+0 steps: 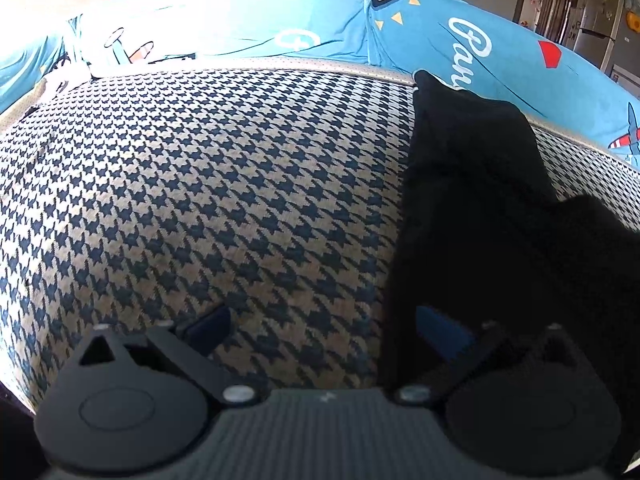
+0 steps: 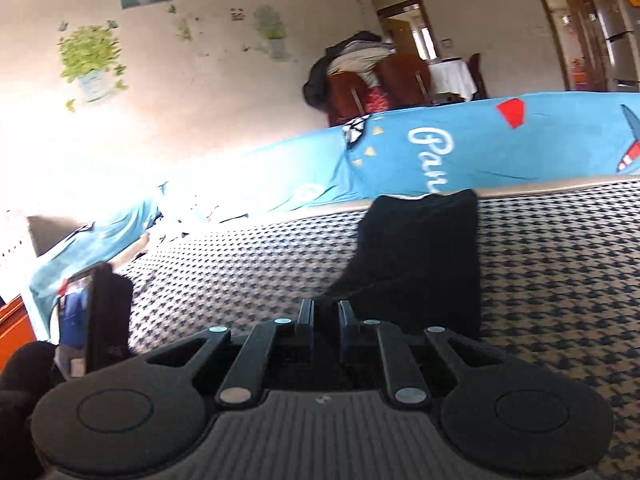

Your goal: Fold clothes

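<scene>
My left gripper: fingers apart, over houndstooth sofa cushion. My right gripper clamped on black fabric garment reaching cushion's back edge.

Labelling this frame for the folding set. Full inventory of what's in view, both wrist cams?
black folded garment: 1, black, on the houndstooth surface, far end touching the blue cover
houndstooth-patterned woven surface: 1, navy and tan, under the garment
blue printed fabric cover: 1, bright blue with white script and a red shape, behind the surface
reddish-brown wooden chairs: 2, in the background, clothes heaped on them
plant wall stickers: several, green, on the back wall
left hand-held gripper: 1, black with blue pads, open, right finger at the garment's edge
right hand-held gripper: 1, black, shut on the garment's near end
</scene>
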Demonstrator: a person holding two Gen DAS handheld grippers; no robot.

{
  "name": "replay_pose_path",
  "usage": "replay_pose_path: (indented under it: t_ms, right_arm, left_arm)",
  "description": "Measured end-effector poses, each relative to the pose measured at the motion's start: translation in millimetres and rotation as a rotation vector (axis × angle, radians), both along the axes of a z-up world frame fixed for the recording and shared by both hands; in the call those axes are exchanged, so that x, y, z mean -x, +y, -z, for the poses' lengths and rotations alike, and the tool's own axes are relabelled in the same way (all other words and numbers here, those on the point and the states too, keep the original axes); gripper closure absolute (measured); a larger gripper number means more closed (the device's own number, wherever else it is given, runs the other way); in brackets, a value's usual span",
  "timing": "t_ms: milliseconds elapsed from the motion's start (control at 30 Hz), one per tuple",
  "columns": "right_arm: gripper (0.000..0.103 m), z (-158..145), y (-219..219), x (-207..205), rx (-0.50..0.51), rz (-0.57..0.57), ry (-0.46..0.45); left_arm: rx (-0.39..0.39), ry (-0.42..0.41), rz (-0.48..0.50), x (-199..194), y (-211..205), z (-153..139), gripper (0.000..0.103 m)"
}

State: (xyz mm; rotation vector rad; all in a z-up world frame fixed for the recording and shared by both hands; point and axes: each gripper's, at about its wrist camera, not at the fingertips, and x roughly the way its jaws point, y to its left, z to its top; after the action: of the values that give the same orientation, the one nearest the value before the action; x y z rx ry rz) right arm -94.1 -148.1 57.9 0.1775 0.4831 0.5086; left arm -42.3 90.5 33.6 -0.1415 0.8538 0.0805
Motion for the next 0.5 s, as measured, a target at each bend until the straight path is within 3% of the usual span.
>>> replay_pose_path:
  t_ms: [233, 500]
  right_arm:
    - [0.090, 20, 61, 12, 0.043, -0.198, 0.032]
    - [0.090, 60, 85, 13, 0.128, -0.284, 0.121]
  left_arm:
    - [-0.004, -0.025, -0.117, 4, 30, -7, 0.000]
    - [-0.002, -0.033, -0.194, 7, 51, -7, 0.000]
